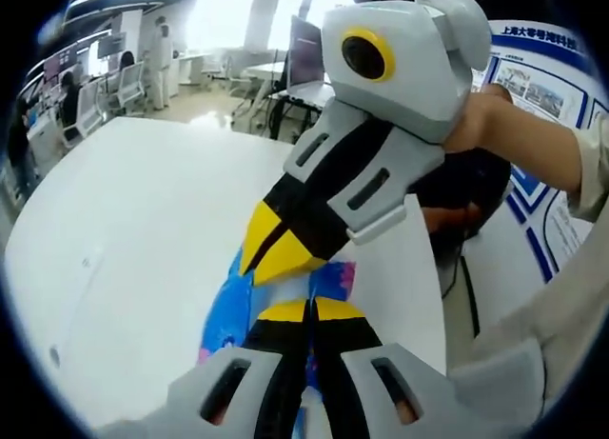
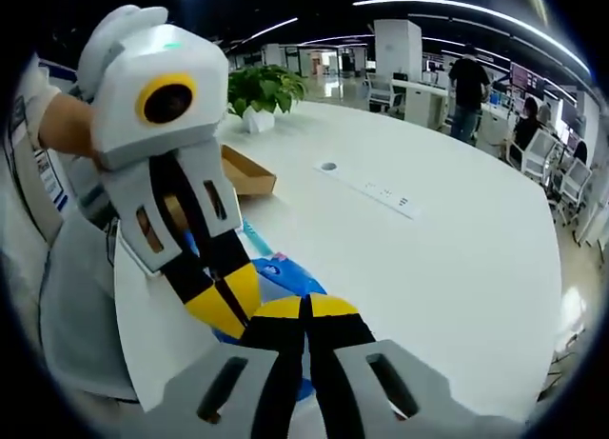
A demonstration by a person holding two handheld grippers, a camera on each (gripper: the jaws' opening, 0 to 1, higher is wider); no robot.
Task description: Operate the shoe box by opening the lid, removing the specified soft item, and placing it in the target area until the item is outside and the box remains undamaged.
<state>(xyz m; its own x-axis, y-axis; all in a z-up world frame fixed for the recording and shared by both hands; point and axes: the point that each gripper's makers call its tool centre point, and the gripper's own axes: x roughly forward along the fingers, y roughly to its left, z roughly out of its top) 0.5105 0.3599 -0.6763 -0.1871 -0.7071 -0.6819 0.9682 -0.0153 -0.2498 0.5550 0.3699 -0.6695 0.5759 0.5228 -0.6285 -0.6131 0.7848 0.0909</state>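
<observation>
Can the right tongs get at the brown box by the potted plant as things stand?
Probably yes. The brown box lies on the white table with bare tabletop around it. However, the right tongs are shut on the blue soft item, alongside the left tongs, so they'd need to release first.

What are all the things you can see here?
Soft item: one, blue with pink, on the table's near edge, pinched between both grippers.
Table: one, white, large.
Box: one, brown cardboard, open, on the table behind the soft item.
Plant: one, green in a white pot, far end of the table.
People: several, in the background.
Left gripper: grey, black and yellow, shut on soft item.
Right gripper: same colours, shut on soft item.
</observation>
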